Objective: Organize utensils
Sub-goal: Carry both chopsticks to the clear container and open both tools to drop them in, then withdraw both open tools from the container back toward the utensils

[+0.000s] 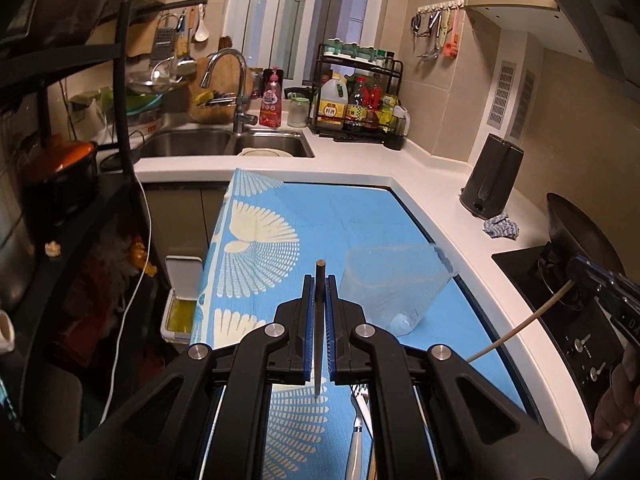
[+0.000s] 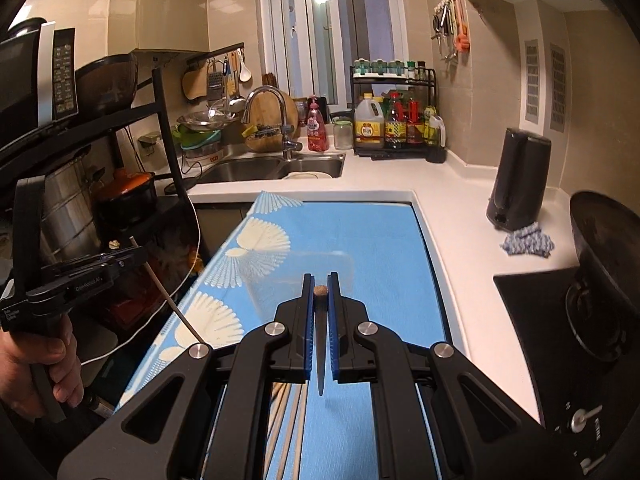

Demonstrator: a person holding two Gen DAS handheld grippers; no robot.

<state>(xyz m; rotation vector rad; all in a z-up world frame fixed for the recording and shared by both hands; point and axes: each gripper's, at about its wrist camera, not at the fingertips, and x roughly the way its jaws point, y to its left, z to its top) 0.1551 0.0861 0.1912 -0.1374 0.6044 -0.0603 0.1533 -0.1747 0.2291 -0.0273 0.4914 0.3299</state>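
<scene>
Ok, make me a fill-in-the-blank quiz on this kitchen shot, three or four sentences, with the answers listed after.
1. Each gripper, left gripper and right gripper, is shut on one ____.
2. The tablecloth is patterned white on ____.
3. The clear container rests on the ____.
4. The fork lies below the ____ gripper.

Missing words: chopstick; blue; tablecloth; left

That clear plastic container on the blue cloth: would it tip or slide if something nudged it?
The clear container looks thin-walled and empty, so probably light and easily pushed. It narrows toward its base, so it may tip. The patterned cloth under it might bunch.
</scene>
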